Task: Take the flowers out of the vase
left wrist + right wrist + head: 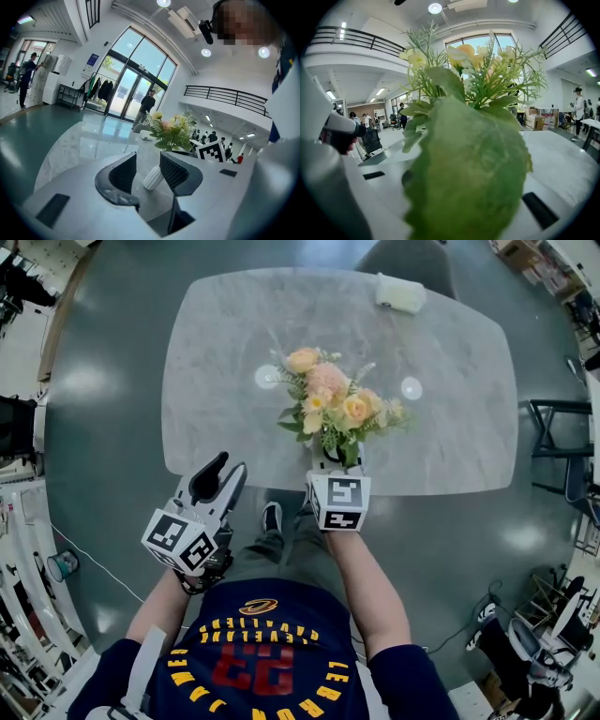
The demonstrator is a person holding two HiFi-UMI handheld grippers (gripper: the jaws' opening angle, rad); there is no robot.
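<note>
A bouquet [333, 404] of peach, pink and yellow flowers with green leaves stands near the front edge of the grey marble table [234, 381]. In the left gripper view the bouquet [171, 131] rises from a white ribbed vase [152, 178]. My right gripper [337, 461] reaches in under the blooms at the stems, its marker cube [337, 502] toward me. In the right gripper view a large green leaf [468, 173] covers both jaws, so their state stays hidden. My left gripper [225, 476] is open and empty, left of the vase and off the table's edge; the vase shows beyond its jaws.
A pale folded thing [400, 292] lies at the table's far edge, with a grey chair [403, 259] behind it. A dark rack [562, 446] stands to the right of the table. Several people move about in the hall behind.
</note>
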